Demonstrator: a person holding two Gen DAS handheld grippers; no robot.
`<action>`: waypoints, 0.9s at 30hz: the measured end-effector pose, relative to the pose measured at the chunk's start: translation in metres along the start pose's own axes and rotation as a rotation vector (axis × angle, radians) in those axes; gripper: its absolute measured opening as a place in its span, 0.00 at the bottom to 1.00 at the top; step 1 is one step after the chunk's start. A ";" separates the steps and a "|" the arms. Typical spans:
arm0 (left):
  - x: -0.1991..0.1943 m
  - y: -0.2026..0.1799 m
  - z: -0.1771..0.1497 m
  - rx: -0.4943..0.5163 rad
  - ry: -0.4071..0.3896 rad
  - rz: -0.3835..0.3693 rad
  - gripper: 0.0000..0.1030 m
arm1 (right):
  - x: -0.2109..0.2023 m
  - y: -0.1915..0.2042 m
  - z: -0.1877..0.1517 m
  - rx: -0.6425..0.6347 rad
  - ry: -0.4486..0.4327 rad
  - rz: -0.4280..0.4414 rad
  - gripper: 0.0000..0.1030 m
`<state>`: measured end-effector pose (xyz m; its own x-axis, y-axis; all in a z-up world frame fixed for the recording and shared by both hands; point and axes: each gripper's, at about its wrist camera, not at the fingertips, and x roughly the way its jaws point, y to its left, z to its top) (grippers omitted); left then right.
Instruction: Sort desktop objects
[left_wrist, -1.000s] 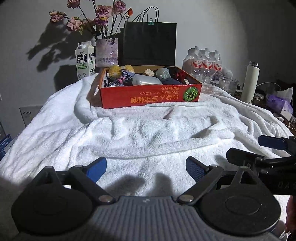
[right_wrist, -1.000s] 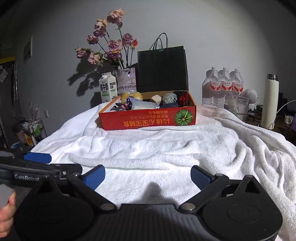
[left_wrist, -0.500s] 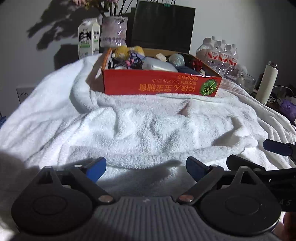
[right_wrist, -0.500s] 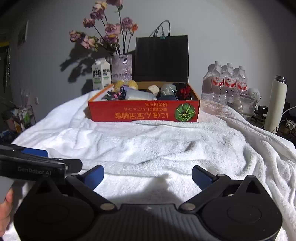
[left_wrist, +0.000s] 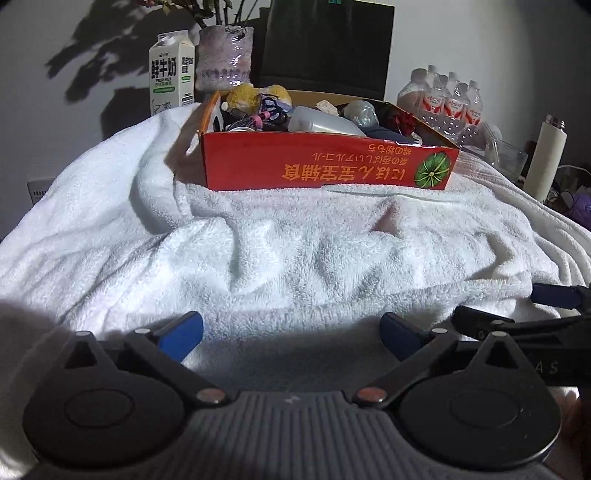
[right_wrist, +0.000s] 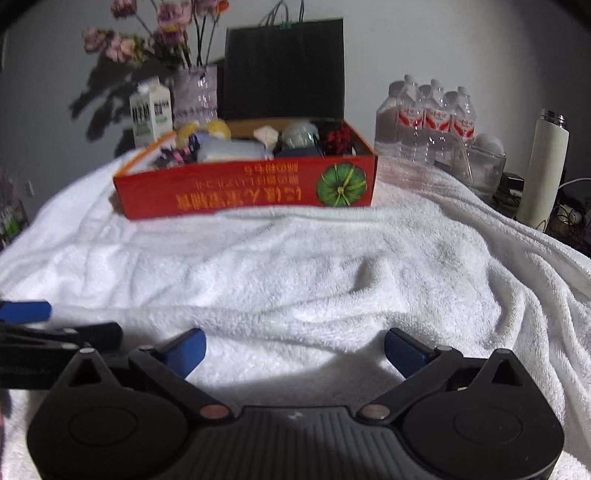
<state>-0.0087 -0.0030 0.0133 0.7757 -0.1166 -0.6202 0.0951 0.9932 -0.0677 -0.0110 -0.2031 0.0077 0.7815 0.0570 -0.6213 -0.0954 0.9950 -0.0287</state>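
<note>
A red cardboard box (left_wrist: 325, 170) (right_wrist: 243, 195) stands at the far side of a rumpled white towel (left_wrist: 295, 251). It holds a yellow plush toy (left_wrist: 243, 96), tangled cables (left_wrist: 266, 114), a translucent bottle (left_wrist: 321, 123), a pale ball (left_wrist: 360, 112) and a red bow (left_wrist: 404, 120). My left gripper (left_wrist: 291, 328) hovers low over the towel; its jaws are opening and nothing lies between them. My right gripper (right_wrist: 295, 345) is open and empty just to its right. One of the right gripper's blue fingers (left_wrist: 554, 295) shows at the edge of the left wrist view.
Behind the box stand a milk carton (left_wrist: 171, 74), a vase of dried flowers (left_wrist: 225, 59) and a black paper bag (left_wrist: 325, 44). A pack of water bottles (left_wrist: 447, 103), a glass container (left_wrist: 506, 158) and a white flask (left_wrist: 546, 158) crowd the right side.
Both grippers have moved forward and lower over the towel, so the red box looms larger. The right wrist view has swung a little, which blurs it.
</note>
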 end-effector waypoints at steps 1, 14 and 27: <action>0.000 0.000 0.000 0.001 0.000 0.002 1.00 | -0.001 0.001 0.000 -0.006 -0.004 -0.003 1.00; -0.001 0.002 -0.002 -0.021 -0.006 -0.017 1.00 | -0.005 -0.004 -0.003 0.015 0.005 0.031 1.00; 0.000 0.002 -0.002 -0.021 -0.005 -0.016 1.00 | -0.005 -0.005 -0.003 0.015 0.005 0.039 1.00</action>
